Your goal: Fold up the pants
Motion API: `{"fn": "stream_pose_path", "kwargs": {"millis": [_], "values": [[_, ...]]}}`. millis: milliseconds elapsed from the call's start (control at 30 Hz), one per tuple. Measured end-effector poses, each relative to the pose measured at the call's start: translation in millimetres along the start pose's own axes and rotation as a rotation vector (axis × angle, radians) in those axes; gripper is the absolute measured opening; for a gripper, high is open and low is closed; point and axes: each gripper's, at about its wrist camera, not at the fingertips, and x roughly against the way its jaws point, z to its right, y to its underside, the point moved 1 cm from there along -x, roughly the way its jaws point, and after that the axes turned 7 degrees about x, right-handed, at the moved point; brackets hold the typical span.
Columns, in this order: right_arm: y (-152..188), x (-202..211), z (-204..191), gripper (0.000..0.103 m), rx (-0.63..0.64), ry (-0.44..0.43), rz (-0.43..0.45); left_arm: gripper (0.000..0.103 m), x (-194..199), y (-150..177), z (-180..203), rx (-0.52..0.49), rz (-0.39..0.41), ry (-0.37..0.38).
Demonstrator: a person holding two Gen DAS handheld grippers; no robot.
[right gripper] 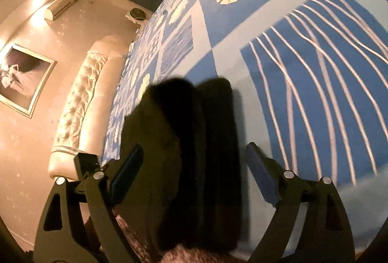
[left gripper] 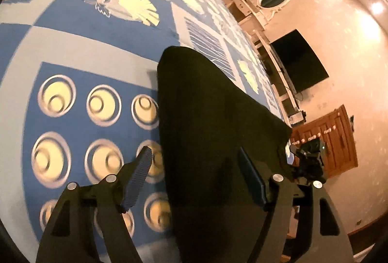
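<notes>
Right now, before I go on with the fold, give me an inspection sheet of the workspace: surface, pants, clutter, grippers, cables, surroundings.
Surface: bed cover, blue and pale checks with yellow circles, leaves and white lines; lies mostly flat.
Job's things: black pants, laid on the cover as a folded dark stack; layer edges show in the right wrist view.
Clutter: nothing seen on the cover beside the pants.
Grippers: left gripper open, pants between its fingers, pads not pressing; right gripper open, same.
Cables: a thin wire hangs below the wall TV.
Surroundings: tufted headboard, framed picture, air conditioner, wooden cabinet.
</notes>
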Motion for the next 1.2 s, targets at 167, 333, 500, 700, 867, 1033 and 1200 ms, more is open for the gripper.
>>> {"fn": "stream_pose_path", "kwargs": {"millis": [167, 333, 500, 700, 867, 1033, 1200], "values": [[-20.5, -23.7, 6.4, 0.086, -0.051, -0.052, 0.011, 0.072, -18.7, -20.6, -5.6, 0.051, -0.012, 0.022], [-30.2, -37.4, 7.3, 0.078, -0.056, -0.080, -0.007, 0.072, -34.4, -33.7, 1.3, 0.040, -0.020, 0.026], [-27.6, -37.0, 18.4, 0.049, -0.057, -0.032, -0.034, 0.062, -42.9, -34.2, 10.8, -0.033, -0.006, -0.066], [-21.6, -37.4, 19.0, 0.045, -0.059, -0.030, -0.013, 0.054, -46.5, -34.1, 20.5, -0.070, 0.005, -0.155], [-17.1, -35.7, 20.0, 0.043, -0.076, -0.042, 0.006, 0.051, -47.8, -36.3, 25.9, -0.075, 0.025, -0.192], [-16.7, -38.2, 13.2, 0.043, -0.079, -0.035, 0.011, 0.048, -43.3, -37.0, 23.2, -0.061, 0.036, -0.205], [-18.4, -43.0, 6.0, 0.043, -0.080, -0.029, 0.014, 0.046, -39.2, -38.9, 23.6, -0.058, 0.034, -0.215]]}}
